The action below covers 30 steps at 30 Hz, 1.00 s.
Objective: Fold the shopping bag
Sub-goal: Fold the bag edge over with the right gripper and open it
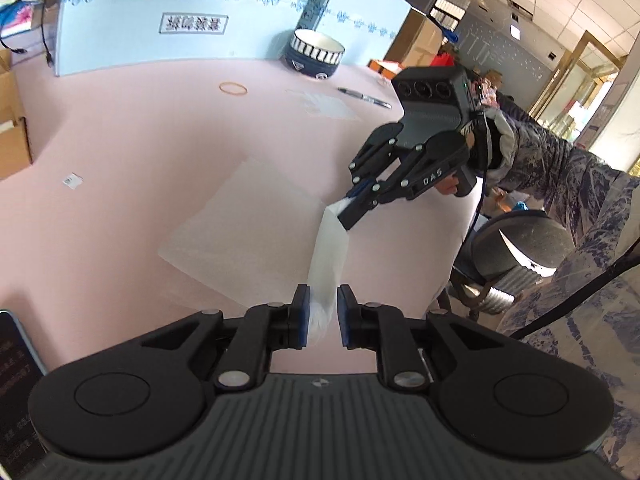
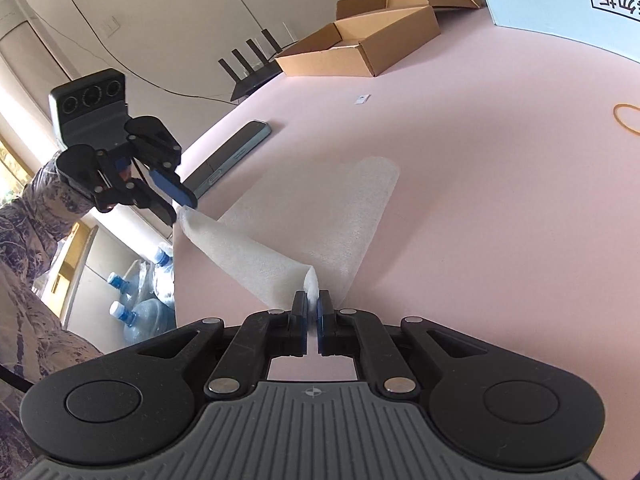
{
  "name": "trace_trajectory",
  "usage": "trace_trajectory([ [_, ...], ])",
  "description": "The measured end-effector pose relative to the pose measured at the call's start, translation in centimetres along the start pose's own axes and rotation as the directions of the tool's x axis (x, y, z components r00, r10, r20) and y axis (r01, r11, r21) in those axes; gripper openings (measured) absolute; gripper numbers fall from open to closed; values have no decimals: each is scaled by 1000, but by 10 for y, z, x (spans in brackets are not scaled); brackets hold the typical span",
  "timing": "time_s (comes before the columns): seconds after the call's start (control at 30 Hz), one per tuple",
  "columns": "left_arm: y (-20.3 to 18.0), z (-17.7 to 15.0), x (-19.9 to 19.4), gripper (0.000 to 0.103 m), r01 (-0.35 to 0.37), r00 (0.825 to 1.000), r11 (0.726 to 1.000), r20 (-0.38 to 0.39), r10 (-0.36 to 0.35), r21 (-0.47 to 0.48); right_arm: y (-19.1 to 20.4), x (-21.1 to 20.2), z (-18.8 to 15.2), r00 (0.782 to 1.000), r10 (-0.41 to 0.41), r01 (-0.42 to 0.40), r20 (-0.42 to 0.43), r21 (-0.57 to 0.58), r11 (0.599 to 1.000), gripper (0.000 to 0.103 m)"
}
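Note:
A translucent white shopping bag lies partly flat on the pink table. One edge of it is lifted into a rolled strip stretched between both grippers. My left gripper is narrowly closed on one bunched end of that strip; from the right wrist view it pinches the bag's corner near the table edge. My right gripper is shut on the other end, and appears in the left wrist view held by a hand in a patterned sleeve.
A blue-and-white bowl, a rubber band, a pen and a clear plastic sheet lie further back. A phone rests by the table edge near open cardboard boxes. Water bottles stand on the floor.

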<state>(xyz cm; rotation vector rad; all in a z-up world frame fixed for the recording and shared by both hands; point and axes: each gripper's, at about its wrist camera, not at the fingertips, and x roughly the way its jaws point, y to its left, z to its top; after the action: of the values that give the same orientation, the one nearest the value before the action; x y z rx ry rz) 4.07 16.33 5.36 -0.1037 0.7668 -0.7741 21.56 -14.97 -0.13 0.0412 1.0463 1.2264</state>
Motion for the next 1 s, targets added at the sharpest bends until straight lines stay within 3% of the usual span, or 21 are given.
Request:
trace_trajectory([
  [0.1,-27,6,0,16,-63,990,998,125,65,-23,3,1,2,1000,-19,19,-12,-9,1000,2],
  [0.17,-39,12,14,16,-63,985,997,159,67,-33,4,1,1,1000,-27,27,-12,-16,1000,2],
  [0.27,-56,12,48,15,-101,987,995,128,99,6,6,0,-2,999,-41,41,-2,-34,999,3],
  [0.37,-49,8,79,15,-181,979,983,93,179,15,7,1,-3,999,-48,48,2,-43,998,3],
  [0.53,-13,2,92,14,-253,967,965,27,255,-64,3,2,-3,999,-34,34,10,-38,999,3],
  [0.73,-5,-5,85,15,-274,961,962,21,274,-20,7,-1,-8,997,-54,57,57,-51,997,4],
  [0.8,-6,-6,84,15,-273,962,962,20,273,-1,18,-8,-11,987,-126,135,98,-93,986,16],
  [1.0,0,-5,85,15,-251,968,968,6,251,17,31,-46,-17,939,-226,253,261,-74,965,13],
])
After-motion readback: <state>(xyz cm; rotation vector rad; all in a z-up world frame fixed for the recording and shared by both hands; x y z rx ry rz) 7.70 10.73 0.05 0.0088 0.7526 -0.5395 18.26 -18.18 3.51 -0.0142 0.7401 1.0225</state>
